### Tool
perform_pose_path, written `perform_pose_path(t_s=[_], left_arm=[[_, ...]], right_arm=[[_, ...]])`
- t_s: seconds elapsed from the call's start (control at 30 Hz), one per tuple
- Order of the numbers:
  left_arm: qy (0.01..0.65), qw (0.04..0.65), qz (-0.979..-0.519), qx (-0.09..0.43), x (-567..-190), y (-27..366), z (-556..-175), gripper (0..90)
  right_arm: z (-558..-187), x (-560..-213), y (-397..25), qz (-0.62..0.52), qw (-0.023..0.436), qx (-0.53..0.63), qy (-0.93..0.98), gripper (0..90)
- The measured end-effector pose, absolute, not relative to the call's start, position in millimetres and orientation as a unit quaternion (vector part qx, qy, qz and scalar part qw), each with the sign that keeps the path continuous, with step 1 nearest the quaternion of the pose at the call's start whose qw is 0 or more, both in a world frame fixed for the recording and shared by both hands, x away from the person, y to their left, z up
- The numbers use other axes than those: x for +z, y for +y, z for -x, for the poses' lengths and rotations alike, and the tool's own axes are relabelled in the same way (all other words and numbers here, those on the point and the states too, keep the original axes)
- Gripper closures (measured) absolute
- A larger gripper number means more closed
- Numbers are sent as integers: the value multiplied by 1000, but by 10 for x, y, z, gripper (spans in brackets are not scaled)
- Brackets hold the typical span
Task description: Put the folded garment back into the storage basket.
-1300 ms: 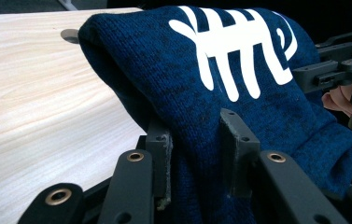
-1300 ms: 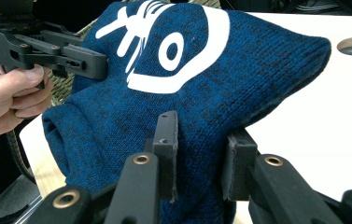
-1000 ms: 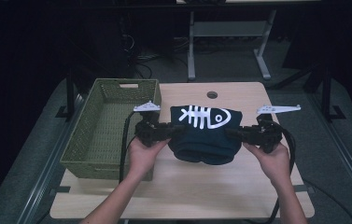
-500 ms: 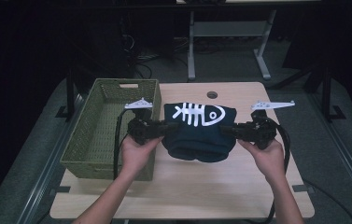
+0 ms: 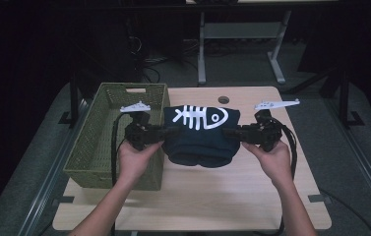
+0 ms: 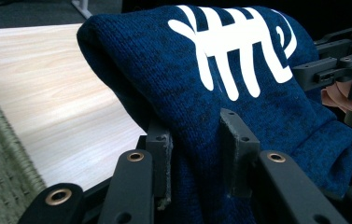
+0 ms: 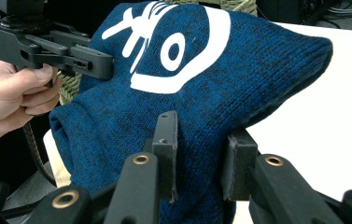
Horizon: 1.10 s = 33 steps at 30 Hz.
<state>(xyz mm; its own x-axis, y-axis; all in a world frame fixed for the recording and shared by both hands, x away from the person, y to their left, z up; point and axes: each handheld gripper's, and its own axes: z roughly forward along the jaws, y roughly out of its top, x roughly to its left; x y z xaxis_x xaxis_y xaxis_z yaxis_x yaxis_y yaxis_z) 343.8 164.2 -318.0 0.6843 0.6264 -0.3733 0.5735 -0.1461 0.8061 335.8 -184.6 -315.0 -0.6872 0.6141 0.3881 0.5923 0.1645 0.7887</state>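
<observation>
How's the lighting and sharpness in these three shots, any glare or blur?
High view: dim, dark surroundings, lit pale wooden table. Left gripper view: soft glare on the tabletop, folded navy knit sweater with white fishbone print sharp. Right gripper view: tabletop washed out white, near jaws slightly soft.

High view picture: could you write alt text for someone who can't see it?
A person holds a folded dark blue sweater with a white fish-skeleton print between the left gripper and the right gripper, above a pale wooden table. A green woven basket stands at the table's left edge.
</observation>
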Motion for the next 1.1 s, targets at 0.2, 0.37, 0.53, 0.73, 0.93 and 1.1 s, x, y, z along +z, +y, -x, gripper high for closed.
perform_pose_path(t_s=[0.2, 0.37, 0.53, 0.73, 0.93, 1.1], left_arm=[[399, 519, -755, 30, -3155, 1717, -3443, 678], [402, 518, -754, 30, -3146, 1788, -3446, 678], [405, 520, -751, 34, -3138, 1850, -3442, 678], [409, 520, -749, 35, -3126, 1941, -3437, 678], [416, 520, -745, 39, -3105, 2054, -3421, 678], [420, 522, -741, 43, -3086, 2171, -3406, 678]], right_arm=[[-3390, -3119, -1764, -393, 6, 513, 763, 707], [-3412, -3116, -1699, -390, 3, 515, 764, 707], [-3445, -3091, -1634, -388, -2, 514, 765, 706], [-3475, -3085, -1555, -385, -7, 517, 764, 706], [-3519, -3076, -1448, -380, -12, 518, 766, 706], [-3541, -3051, -1326, -376, -13, 515, 770, 706]])
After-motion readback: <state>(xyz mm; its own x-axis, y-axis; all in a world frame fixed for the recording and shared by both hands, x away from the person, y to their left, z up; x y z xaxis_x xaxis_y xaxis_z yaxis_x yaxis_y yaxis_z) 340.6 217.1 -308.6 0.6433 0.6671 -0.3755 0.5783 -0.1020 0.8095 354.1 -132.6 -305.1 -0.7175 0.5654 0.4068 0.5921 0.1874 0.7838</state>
